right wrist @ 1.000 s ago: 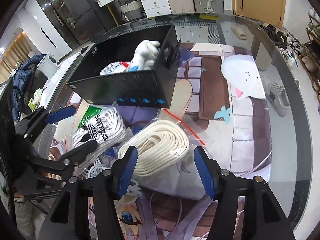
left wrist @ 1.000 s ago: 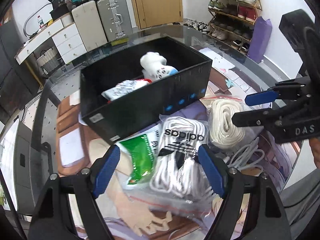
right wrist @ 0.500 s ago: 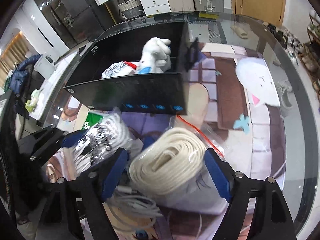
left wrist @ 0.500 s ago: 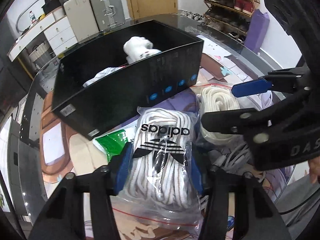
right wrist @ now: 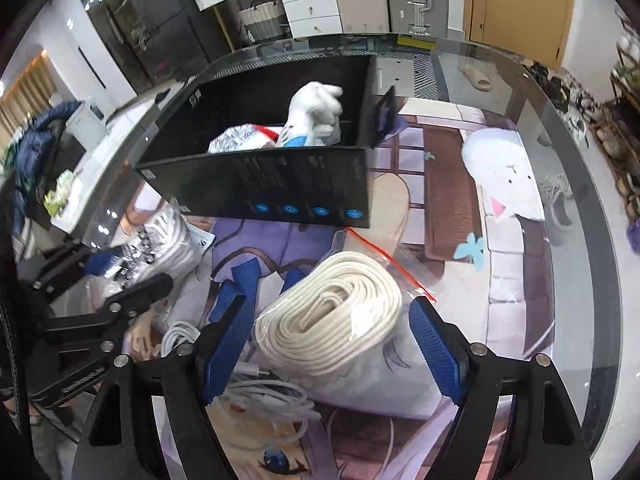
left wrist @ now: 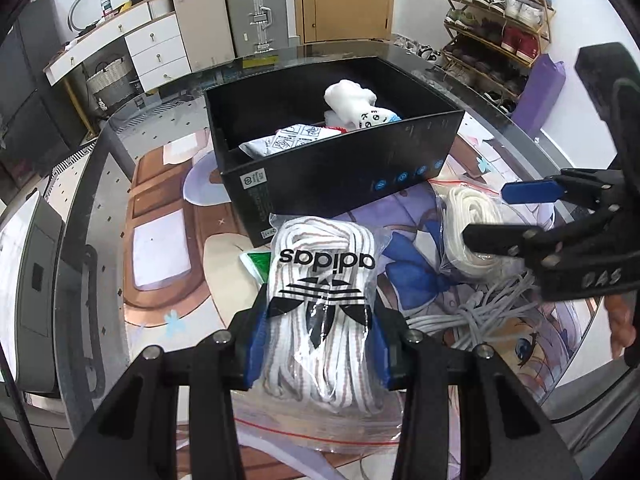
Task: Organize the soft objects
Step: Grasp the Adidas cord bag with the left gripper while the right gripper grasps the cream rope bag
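My left gripper is closing on a clear bag of white laces with a black adidas logo; both blue pads press its sides. Part of a green packet shows behind that bag. My right gripper stands open around a clear bag holding a cream cord coil, and its pads stay just clear of the coil. Beyond both bags stands an open black box holding a white plush toy and a printed white packet. The right wrist view shows the left gripper at the left.
A loose grey-white cable lies tangled on the printed mat under the right gripper. The round glass table's edge curves along the right. Suitcases, drawers and a shoe rack stand beyond the table. A person's hand holds the right gripper.
The left jaws went from wide open to clamped on the adidas bag, which now covers most of the green packet. The right jaws widened around the cream cord bag.
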Tool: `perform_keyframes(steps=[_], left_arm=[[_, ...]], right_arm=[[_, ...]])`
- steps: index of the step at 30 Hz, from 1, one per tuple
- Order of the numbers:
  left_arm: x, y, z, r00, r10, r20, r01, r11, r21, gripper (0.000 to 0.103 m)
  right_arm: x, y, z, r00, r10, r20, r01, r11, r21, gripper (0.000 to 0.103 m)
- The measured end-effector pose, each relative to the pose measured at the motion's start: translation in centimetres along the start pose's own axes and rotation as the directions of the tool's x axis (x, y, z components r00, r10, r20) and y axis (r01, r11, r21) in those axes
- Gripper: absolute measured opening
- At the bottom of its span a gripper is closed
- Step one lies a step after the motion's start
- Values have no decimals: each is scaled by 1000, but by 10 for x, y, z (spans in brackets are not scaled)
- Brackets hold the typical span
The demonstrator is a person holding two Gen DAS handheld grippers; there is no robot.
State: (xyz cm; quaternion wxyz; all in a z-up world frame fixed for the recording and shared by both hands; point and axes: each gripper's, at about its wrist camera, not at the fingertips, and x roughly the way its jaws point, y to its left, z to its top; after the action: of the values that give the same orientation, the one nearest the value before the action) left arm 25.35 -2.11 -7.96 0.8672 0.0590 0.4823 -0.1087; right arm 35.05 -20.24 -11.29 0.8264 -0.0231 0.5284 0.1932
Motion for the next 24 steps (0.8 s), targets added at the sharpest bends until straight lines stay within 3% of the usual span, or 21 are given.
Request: perform_keyframes(steps=[4,15,17,24], left_arm=[[4,-1,4,1000,-1,-6,1,1000,-4,42],[3,2,2,1000,2,-8,-2,1000,-14,42],[3,3,2,1000,4,-11,-4,1000,-16,42],[1,6,3,1000,-1,-8,0,1000,-26,42]], right_arm=[[10,-4,-6,993,86,-77,-83,996,44,82],[30,29,6,998,-33,-60,27,994,-103,79],[32,34,7,997,-52,-57,44,989,-140,66],[20,30,-7,994,6,-110,-26,983,-180,39]])
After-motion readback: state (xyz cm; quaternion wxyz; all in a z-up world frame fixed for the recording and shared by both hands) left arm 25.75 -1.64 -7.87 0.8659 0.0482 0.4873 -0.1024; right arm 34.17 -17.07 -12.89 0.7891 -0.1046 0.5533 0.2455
